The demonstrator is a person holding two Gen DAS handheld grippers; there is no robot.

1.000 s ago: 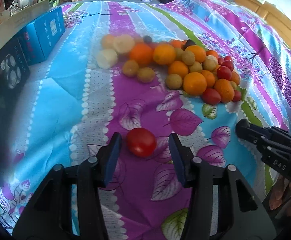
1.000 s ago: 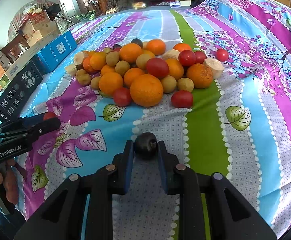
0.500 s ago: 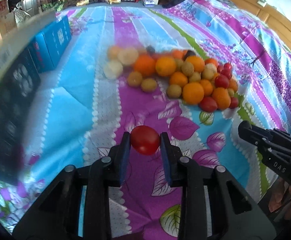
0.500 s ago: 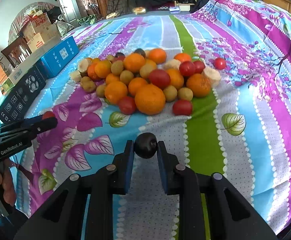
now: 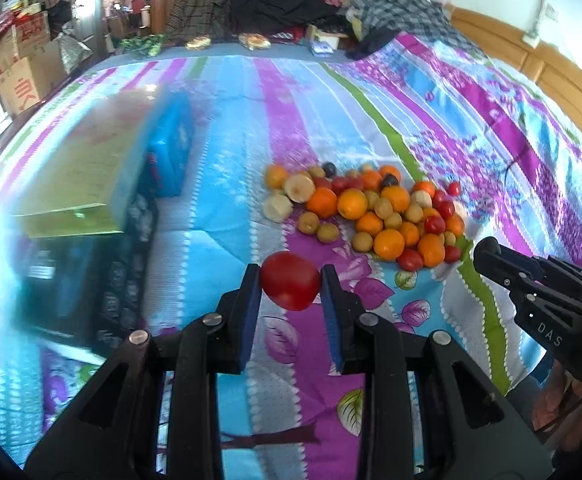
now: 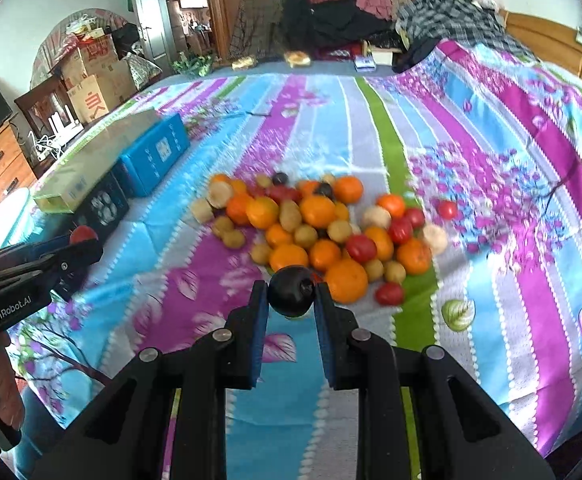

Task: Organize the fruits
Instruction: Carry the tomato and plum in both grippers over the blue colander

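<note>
My left gripper (image 5: 291,286) is shut on a red tomato (image 5: 290,285) and holds it well above the striped bedspread. My right gripper (image 6: 291,298) is shut on a dark purple round fruit (image 6: 290,295), also lifted. A pile of fruit (image 5: 375,210) with oranges, tomatoes, brownish-green kiwis and pale fruits lies on the bed ahead; it also shows in the right wrist view (image 6: 319,224). The left gripper with its tomato shows at the left edge of the right wrist view (image 6: 51,258). The right gripper shows at the right of the left wrist view (image 5: 539,296).
A blue box (image 6: 153,158), a yellowish-green box (image 6: 91,164) and a black box (image 6: 105,204) lie along the bed's left side. Clothes are heaped at the far end (image 6: 371,12). A wooden headboard (image 5: 563,76) runs along the right. Cartons (image 6: 91,80) stand beyond the left edge.
My left gripper closed on the red tomato and lifted it off the bedspread. Both grippers have risen and pulled back, so the pile looks farther away.
</note>
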